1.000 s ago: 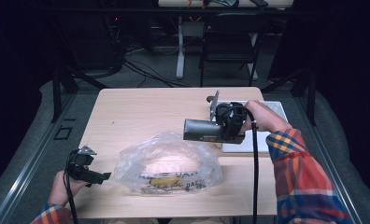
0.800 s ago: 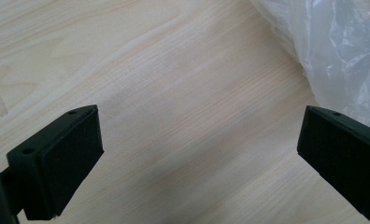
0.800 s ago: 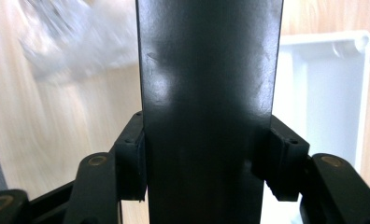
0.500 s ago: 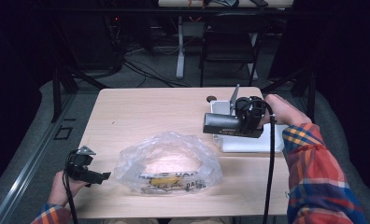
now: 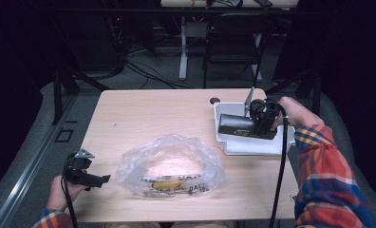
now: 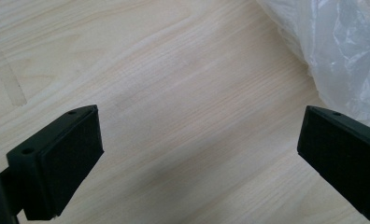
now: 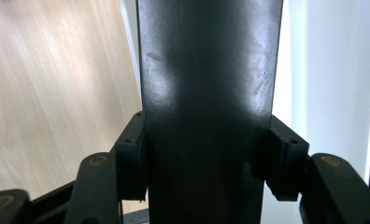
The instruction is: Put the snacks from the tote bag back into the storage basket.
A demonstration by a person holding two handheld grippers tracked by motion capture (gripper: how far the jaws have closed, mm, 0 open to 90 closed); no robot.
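Observation:
My right gripper (image 5: 252, 124) is shut on a dark rectangular box (image 5: 237, 126), holding it lying sideways over the white tray (image 5: 252, 147) at the table's right. In the right gripper view the dark box (image 7: 209, 102) stands between both pads (image 7: 131, 158), with the white tray (image 7: 332, 79) behind it. A crumpled clear plastic bag (image 5: 172, 166) with something yellow inside lies in the middle near the front. My left gripper (image 5: 103, 179) rests open at the front left, pointing at the bag. In the left gripper view its jaws stand wide apart over bare wood, the plastic bag (image 6: 337, 51) at upper right.
A small dark round object (image 5: 214, 100) lies on the table just behind the tray's far left corner. A chair (image 5: 233, 42) and desk legs stand on the floor beyond the far edge. The wooden table (image 5: 143, 118) shows bare wood at its far left.
My right gripper has carried the dark box to the right and slightly toward the tray, from beside the bag to above the tray. The left gripper has stayed put.

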